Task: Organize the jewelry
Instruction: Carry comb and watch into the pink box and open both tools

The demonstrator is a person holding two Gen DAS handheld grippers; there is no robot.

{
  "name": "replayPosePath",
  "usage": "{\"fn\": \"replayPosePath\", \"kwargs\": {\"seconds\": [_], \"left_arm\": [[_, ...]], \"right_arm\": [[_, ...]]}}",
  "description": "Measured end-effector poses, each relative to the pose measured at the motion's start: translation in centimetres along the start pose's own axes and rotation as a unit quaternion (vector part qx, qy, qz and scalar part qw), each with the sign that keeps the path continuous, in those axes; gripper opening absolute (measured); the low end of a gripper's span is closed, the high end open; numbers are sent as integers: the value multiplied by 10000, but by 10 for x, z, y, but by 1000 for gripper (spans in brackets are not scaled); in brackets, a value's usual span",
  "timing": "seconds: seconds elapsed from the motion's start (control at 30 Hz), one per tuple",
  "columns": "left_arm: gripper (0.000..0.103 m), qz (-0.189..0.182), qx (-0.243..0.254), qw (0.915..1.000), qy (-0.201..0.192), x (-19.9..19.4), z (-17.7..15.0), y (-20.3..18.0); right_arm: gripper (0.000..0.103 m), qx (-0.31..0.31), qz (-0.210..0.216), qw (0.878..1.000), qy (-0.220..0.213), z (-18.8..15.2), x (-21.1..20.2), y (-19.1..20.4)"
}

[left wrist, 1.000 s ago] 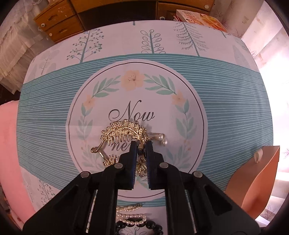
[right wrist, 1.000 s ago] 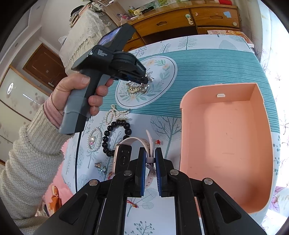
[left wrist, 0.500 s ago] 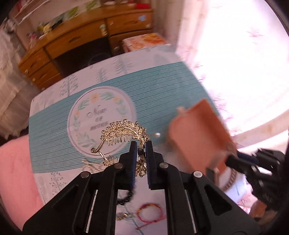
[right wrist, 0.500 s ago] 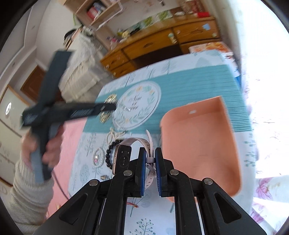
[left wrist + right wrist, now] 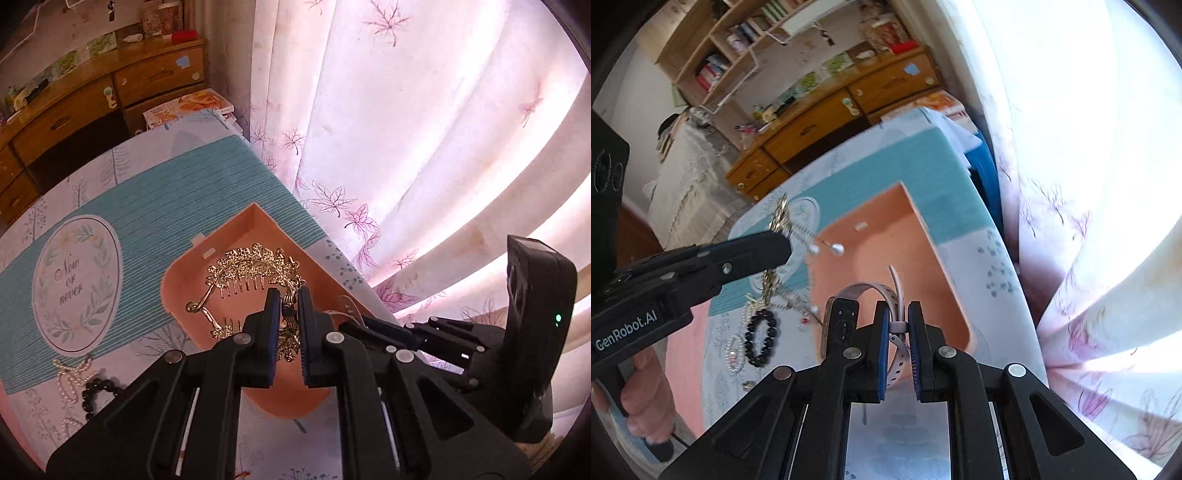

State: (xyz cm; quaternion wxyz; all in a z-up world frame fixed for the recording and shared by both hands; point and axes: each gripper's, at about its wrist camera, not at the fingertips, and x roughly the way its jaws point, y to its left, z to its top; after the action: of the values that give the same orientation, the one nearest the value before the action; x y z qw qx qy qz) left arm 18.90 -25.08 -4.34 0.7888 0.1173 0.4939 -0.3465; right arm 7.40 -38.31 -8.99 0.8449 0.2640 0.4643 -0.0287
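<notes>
My left gripper (image 5: 287, 295) is shut on a gold hair comb (image 5: 251, 269) and holds it over the pink tray (image 5: 177, 291). In the right wrist view the left gripper (image 5: 786, 240) carries the comb (image 5: 781, 218), with pearl drops hanging above the tray (image 5: 886, 225). My right gripper (image 5: 898, 314) is shut on the strap of a pink smartwatch (image 5: 842, 325), held over the tray's near end. The right gripper also shows in the left wrist view (image 5: 369, 325), low beside the tray.
A black bead bracelet (image 5: 761, 338) and pearl pieces (image 5: 733, 354) lie on the tablecloth left of the tray; they also show in the left wrist view (image 5: 94, 391). A curtain (image 5: 424, 129) hangs right of the table edge. A wooden dresser (image 5: 92, 96) stands behind.
My left gripper has carried the gold comb from the round print on the cloth to above the pink tray. My right gripper has lifted the watch toward the tray.
</notes>
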Motion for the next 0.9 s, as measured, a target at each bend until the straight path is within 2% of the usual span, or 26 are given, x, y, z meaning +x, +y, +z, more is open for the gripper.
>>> {"fn": "replayPosePath", "kwargs": {"seconds": [0.13, 0.27, 0.47, 0.6, 0.67, 0.7, 0.73, 0.77, 0.8, 0.83, 0.9], "left_arm": [[7, 4, -296, 9994, 169, 43, -8, 11], [7, 326, -530, 9976, 313, 76, -17, 20], [8, 718, -743, 9945, 165, 82, -21, 26], [10, 772, -816, 9933, 266, 81, -19, 39], [14, 746, -855, 9931, 282, 77, -21, 41], [20, 698, -863, 9935, 269, 72, -23, 40], [28, 645, -863, 9939, 234, 67, -25, 38], [32, 621, -878, 9941, 153, 59, -28, 37], [41, 615, -864, 9943, 84, 51, -31, 36], [49, 600, -826, 9948, 8, 43, -34, 35], [50, 620, -770, 9950, -165, 24, -41, 34]], "right_arm": [[10, 133, -217, 9997, 34, -15, 26, -12], [10, 242, -235, 9993, -153, -20, 42, -17], [10, 85, -411, 9983, -399, -15, 63, -11], [11, -102, -587, 9978, -293, -8, 66, 1], [12, -123, -567, 9981, -227, -7, 69, 4], [14, -142, -555, 9981, -208, -7, 70, 7], [19, -167, -546, 9982, -200, -7, 71, 9], [23, -197, -521, 9982, -210, -9, 70, 11], [35, -212, -507, 9982, -255, -11, 68, 14], [41, -214, -556, 9977, -324, -13, 65, 17], [46, -245, -590, 9970, -442, -19, 58, 22]]}}
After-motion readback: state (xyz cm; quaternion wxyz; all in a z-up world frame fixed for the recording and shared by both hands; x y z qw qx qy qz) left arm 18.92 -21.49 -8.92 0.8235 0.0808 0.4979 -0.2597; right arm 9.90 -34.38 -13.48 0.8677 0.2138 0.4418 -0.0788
